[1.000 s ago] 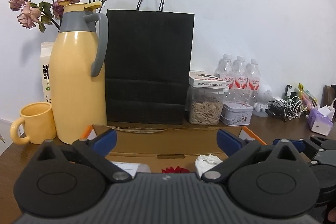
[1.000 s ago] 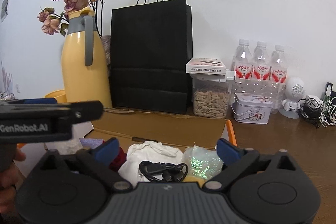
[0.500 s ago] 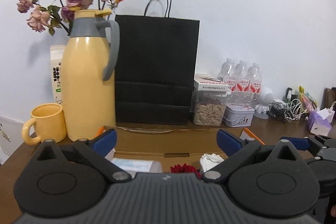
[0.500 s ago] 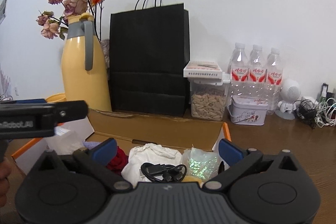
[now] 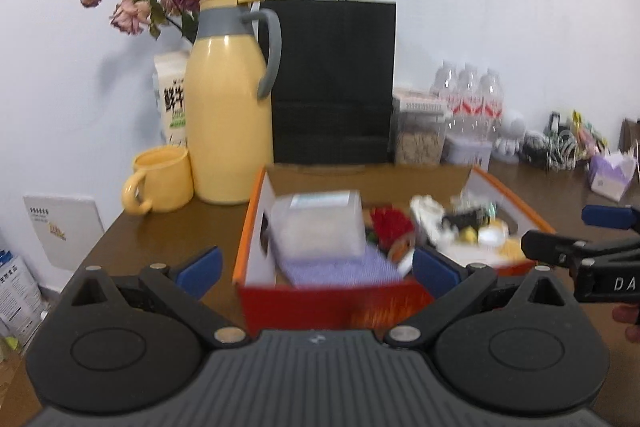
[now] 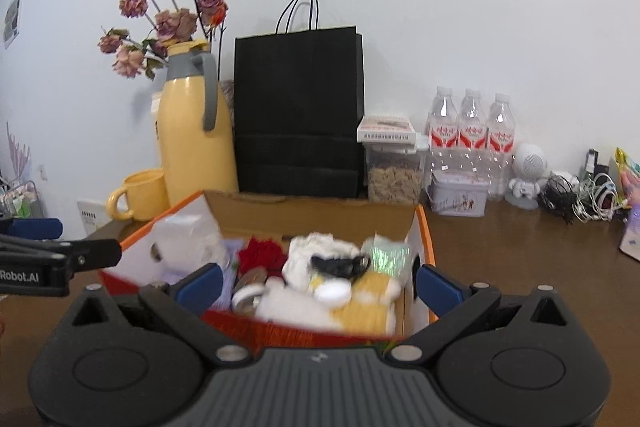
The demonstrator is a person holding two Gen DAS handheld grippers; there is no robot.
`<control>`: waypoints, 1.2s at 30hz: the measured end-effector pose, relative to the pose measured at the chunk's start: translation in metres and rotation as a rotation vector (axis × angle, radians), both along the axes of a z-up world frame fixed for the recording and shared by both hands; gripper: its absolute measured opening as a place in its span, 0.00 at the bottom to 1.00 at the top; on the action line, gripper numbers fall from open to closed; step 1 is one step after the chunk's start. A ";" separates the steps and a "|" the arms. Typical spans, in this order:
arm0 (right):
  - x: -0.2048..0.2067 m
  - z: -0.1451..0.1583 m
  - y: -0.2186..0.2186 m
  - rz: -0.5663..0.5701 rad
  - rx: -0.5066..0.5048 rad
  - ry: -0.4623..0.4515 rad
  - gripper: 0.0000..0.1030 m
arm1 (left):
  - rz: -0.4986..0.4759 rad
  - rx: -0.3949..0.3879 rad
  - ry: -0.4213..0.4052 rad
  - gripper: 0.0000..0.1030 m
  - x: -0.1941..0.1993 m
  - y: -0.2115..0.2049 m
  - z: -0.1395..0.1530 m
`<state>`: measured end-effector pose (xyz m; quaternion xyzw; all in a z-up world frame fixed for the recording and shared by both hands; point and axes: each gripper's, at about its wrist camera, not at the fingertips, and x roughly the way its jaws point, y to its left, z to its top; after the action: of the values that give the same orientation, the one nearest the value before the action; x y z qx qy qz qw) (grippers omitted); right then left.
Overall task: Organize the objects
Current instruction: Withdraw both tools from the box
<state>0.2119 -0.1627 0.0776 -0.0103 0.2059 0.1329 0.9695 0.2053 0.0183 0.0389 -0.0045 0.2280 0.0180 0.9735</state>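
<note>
Both the left gripper and the right gripper hang wide open and empty above a cluttered orange-edged box, at the centre of both frames, in front of a black bag and yellow jug.

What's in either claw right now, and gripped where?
Nothing. Left claw and right claw are both open and empty, above the near edge of the orange box.

1. Left gripper: jaws spread wide, nothing between the blue pads, pointing toward 12 o'clock.
2. Right gripper: jaws equally wide, empty; it sits at the left one's 3 o'clock.
</note>
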 end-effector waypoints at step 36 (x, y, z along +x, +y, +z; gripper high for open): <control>-0.049 -0.024 0.010 0.014 -0.022 0.115 1.00 | 0.014 -0.032 0.110 1.00 -0.049 0.005 -0.029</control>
<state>0.1629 -0.1526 0.0539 -0.0147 0.2625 0.1376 0.9550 0.1562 0.0235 0.0098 -0.0208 0.2816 0.0213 0.9591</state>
